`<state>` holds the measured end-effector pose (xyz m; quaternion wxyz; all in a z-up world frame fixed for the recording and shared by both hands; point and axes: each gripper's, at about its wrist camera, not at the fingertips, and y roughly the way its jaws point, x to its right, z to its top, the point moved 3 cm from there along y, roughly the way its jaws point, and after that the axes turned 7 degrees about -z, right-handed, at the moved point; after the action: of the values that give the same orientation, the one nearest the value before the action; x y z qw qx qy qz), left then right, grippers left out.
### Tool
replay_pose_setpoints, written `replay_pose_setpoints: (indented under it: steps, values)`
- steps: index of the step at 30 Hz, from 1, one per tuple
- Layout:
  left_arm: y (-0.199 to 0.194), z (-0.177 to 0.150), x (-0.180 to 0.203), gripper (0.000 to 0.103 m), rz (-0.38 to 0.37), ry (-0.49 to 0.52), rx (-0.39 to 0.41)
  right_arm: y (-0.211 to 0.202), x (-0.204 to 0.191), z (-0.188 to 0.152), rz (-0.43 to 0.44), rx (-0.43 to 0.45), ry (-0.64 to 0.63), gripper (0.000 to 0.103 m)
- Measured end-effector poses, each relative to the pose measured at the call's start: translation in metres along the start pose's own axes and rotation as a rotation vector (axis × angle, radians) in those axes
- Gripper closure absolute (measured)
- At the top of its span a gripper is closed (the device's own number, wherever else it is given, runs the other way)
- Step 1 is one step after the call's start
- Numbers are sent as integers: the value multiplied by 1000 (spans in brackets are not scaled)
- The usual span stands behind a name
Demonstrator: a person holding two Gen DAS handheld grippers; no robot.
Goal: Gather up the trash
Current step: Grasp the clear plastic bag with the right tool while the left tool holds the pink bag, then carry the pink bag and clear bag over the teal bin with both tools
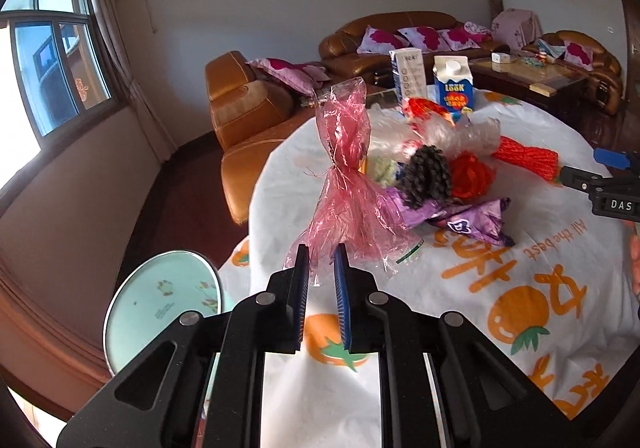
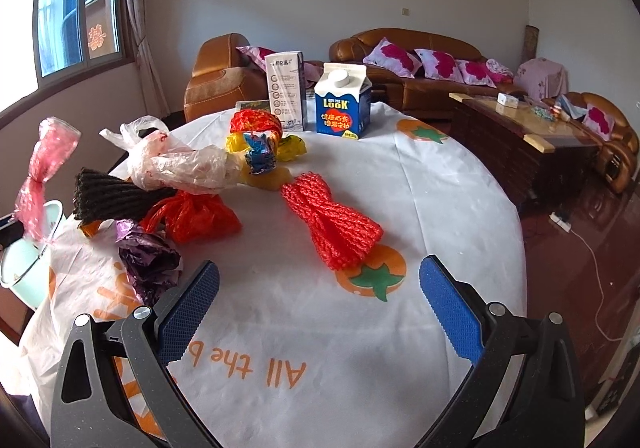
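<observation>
Here, crinkled pink cellophane wrapper (image 1: 344,184), knotted at the waist, standing upright at the near left edge of the round table (image 1: 460,388) with its white, orange-fruit-printed cloth. Pinched at its lower fringe by the left gripper (image 1: 322,260), blue pads nearly together on the film. Just right of it, touching: crumpled purple foil wrapper (image 1: 460,220), with a dark brown knitted bundle (image 1: 426,174) behind and an orange plastic bag (image 1: 472,176) beside that. Farther back, a cloudy clear plastic bag (image 1: 460,136). To the right, a bright orange-red mesh net (image 1: 528,160), lying apart from the heap. At the far edge, upright, a tall white carton (image 1: 408,74) and a blue gable-top carton with white cap (image 1: 454,88), side by side. Below the table's left edge, a pale green enamel pail (image 1: 160,304).

Right gripper (image 2: 320,280) spread wide above bare cloth at the near side, nothing between its blue pads, the mesh net just beyond them. Beyond the table, brown leather sofas (image 1: 400,32) with pink cushions.
</observation>
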<state>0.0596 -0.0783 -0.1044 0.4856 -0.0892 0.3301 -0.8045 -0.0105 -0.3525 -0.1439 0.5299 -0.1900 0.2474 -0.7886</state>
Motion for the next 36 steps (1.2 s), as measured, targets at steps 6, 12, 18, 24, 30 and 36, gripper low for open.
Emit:
replay_pose_setpoints:
  steps: [6, 12, 18, 24, 30, 36]
  values:
    - [8, -2, -27, 90, 53, -47, -27, 3, 4, 17, 61, 10, 68, 5]
    - [11, -7, -47, 90, 101, -76, -41, 7, -18, 43, 133, 43, 99, 5]
    - [12, -10, -58, 90, 122, -83, -47, 24, -45, 60, 182, 19, 117, 5]
    - [18, -15, -67, 89, 123, -101, -65, 43, -61, 59, 229, -44, 120, 6]
    - [18, -14, -72, 89, 124, -112, -60, 49, -79, 54, 320, -104, 70, 67]
    - [14, -11, -78, 89, 142, -118, -50, 33, -84, 62, 295, -35, 7, 81]
